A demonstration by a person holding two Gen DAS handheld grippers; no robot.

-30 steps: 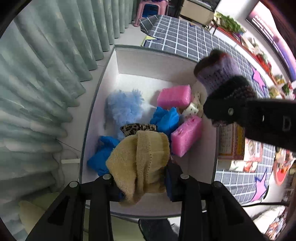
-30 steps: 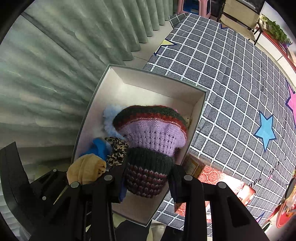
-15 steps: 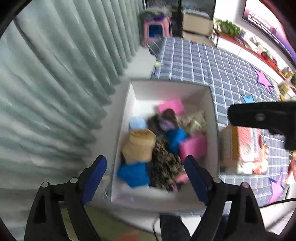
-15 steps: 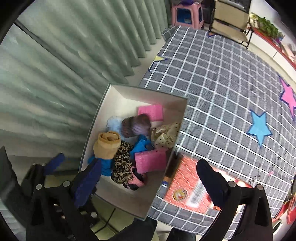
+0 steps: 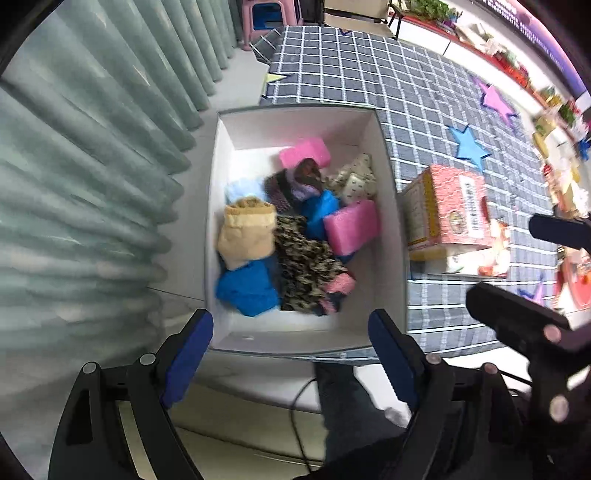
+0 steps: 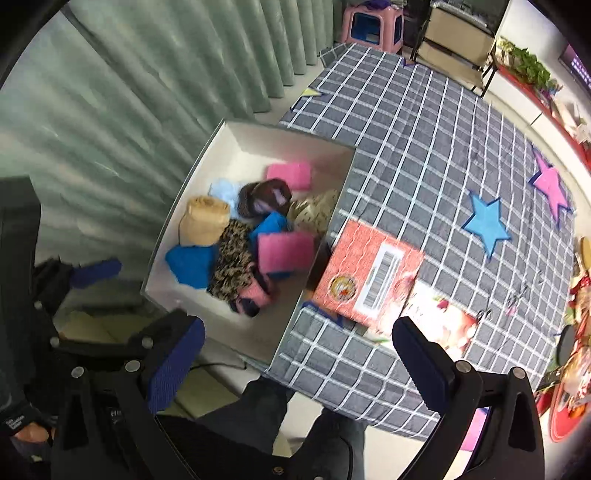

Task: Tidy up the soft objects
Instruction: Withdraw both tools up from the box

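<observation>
A white box at the table's left edge holds soft items: a tan knit hat, a purple and brown knit hat, two pink sponges, blue cloths, a leopard-print cloth and a dotted cream cloth. My left gripper is open and empty, raised above the box's near edge. My right gripper is open and empty, high above the table's near edge.
A red carton lies on the grey checked tablecloth right of the box. Green curtains hang at the left. A pink stool stands at the far end. Clutter lines the right side.
Both grippers opened and let go of their hats: the tan one and the purple one now lie in the box. Both grippers have pulled up and back from the box.
</observation>
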